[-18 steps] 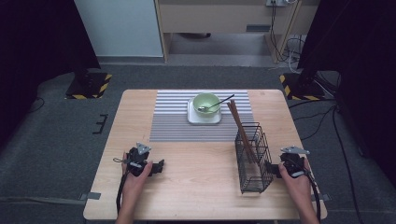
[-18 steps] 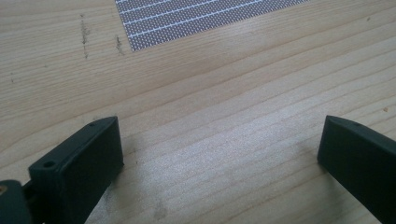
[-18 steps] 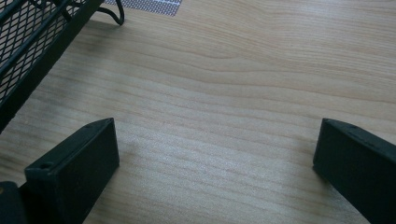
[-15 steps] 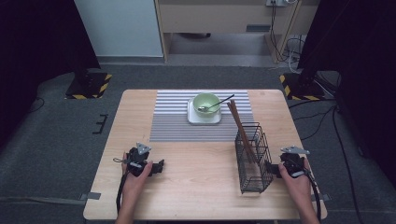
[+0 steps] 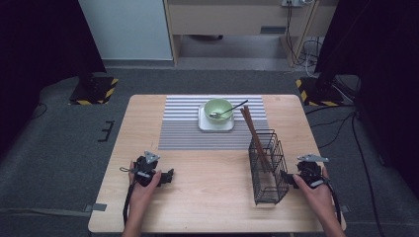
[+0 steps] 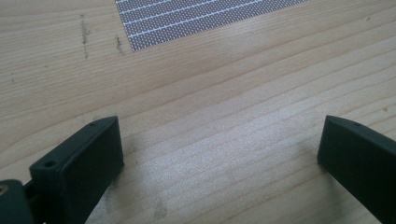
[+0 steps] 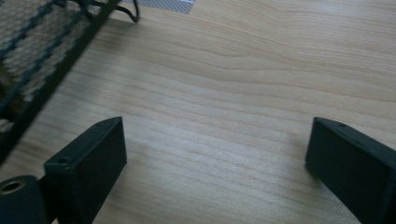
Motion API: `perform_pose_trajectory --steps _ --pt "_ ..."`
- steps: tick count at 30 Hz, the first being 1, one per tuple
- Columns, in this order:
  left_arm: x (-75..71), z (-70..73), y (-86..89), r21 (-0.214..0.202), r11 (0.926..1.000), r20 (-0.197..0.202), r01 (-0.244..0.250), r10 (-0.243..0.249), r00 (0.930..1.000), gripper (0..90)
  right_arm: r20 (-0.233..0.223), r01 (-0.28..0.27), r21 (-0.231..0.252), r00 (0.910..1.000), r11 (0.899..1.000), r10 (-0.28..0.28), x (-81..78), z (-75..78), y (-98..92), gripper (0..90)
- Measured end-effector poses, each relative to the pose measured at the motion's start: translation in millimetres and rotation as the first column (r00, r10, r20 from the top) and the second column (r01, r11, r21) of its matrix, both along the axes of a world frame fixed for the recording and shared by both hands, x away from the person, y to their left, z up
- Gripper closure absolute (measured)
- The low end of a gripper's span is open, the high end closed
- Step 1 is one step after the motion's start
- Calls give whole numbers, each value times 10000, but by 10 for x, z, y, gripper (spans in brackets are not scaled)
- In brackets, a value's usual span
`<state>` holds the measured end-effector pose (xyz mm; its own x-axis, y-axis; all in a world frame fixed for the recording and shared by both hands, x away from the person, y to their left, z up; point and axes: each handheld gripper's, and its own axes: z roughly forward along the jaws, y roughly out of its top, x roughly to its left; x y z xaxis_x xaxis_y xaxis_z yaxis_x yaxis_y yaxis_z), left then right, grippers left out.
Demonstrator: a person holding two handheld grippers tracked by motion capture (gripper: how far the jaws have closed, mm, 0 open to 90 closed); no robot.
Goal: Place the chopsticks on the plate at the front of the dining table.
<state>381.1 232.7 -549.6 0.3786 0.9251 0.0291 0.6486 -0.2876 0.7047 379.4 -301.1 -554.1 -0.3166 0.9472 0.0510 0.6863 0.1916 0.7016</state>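
My left gripper (image 5: 168, 176) rests low over the wooden table (image 5: 212, 197) at its front left, held by a hand. In the left gripper view its jaws stand wide apart (image 6: 219, 154) with bare wood between them. My right gripper (image 5: 289, 178) sits at the front right, just right of a black wire basket (image 5: 267, 168). In the right gripper view the jaws are open (image 7: 217, 156) over bare wood, with the basket (image 7: 42, 60) at the upper left. Brown chopsticks (image 5: 254, 133) lean in the basket.
A grey striped placemat (image 5: 183, 128) lies across the far middle of the table. On it a white square plate (image 5: 216, 125) carries a green bowl (image 5: 217, 107) with a spoon (image 5: 232, 109). Dark floor and cables surround the table.
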Motion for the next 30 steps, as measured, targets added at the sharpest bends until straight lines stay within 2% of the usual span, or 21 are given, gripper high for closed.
perform_pose_trajectory --steps 3,4,5,6,13,14,16,18,20,26,29,30 --pt "0 0 0 -3 10000 -1 -1 1 10000 0 89 -223 -335 9997 9992 226 -11 193 -16 54" --pt "0 0 0 -3 10000 -1 -1 1 10000 0 89 -223 -335 9997 9992 226 -11 193 -16 54" --pt "0 0 0 -4 10000 -3 0 0 10000 0 152 -284 -457 9995 9985 291 -15 334 -26 64" --pt "1 0 1 -9 10000 -7 5 -5 10000 0 139 -341 -507 9993 9981 349 -13 381 -30 72" --pt "2 0 1 -10 10000 -9 11 -11 10000 0 83 -746 -971 9971 9925 758 44 772 -86 163" --pt "2 0 1 -11 10000 -8 10 -10 10000 0 83 -746 -971 9971 9925 758 44 772 -86 163" --pt "2 0 1 -8 10000 -6 10 -10 10000 0 43 -853 -1092 9963 9904 863 94 938 -101 212" --pt "2 0 1 -11 10000 -8 8 -8 10000 0 3 -1010 -1147 9948 9882 1017 127 1019 -90 229" --pt "1 0 1 -10 10000 -8 10 -10 10000 0 -11 -1242 -1376 9921 9827 1252 171 1109 -66 266" --pt "-1 0 0 6 10000 3 9 -9 10000 0 182 -1746 -1441 9837 9740 1790 259 1433 27 346" --pt "-1 0 0 5 10000 3 10 -10 10000 0 279 -1860 -1465 9810 9716 1920 272 1522 49 381" --pt "-1 0 0 6 10000 2 10 -10 10000 0 372 -1976 -1509 9780 9686 2053 281 1629 70 407"
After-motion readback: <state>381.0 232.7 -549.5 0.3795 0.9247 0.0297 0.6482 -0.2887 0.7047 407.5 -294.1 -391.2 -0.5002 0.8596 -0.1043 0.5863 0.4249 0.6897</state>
